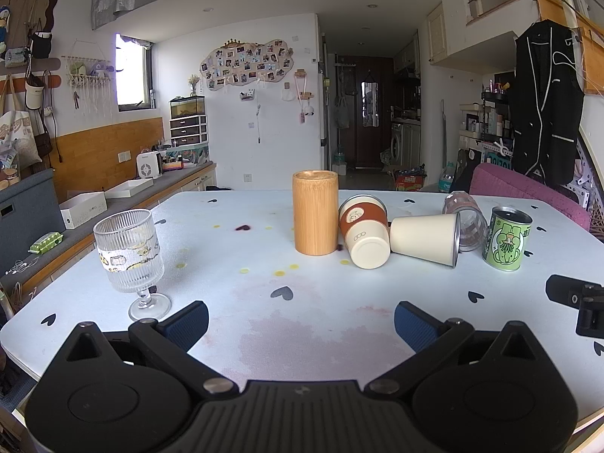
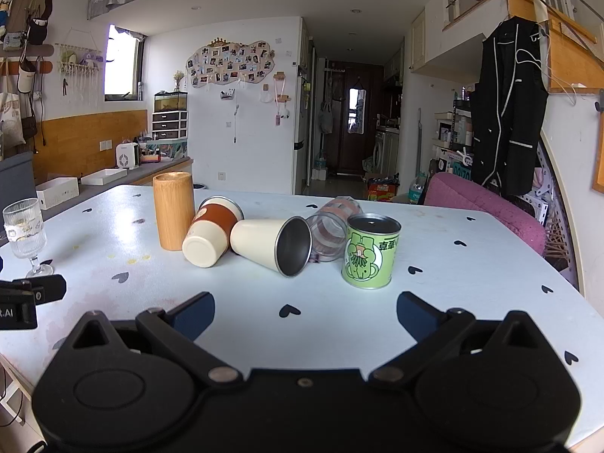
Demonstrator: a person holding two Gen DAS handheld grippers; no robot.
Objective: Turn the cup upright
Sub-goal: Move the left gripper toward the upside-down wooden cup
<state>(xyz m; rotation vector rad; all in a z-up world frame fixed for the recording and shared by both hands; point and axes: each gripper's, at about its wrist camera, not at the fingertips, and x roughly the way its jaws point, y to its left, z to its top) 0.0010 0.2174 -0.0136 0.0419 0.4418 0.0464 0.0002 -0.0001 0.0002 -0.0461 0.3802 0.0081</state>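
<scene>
Tipped cream cup (image 2: 270, 244), hollow, steel-lined

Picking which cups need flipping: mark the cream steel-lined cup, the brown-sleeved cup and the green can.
cream steel-lined cup (image 2: 256, 239): right wrist view, on its cream side wall, lying down.
brown-sleeved cup (image 2: 217, 219): right wrist view, on the brown sleeve, lying down.
green can (image 2: 368, 260): right wrist view, on its printed label, standing upright.

".AI" on left tool (image 2: 19, 311)
</scene>
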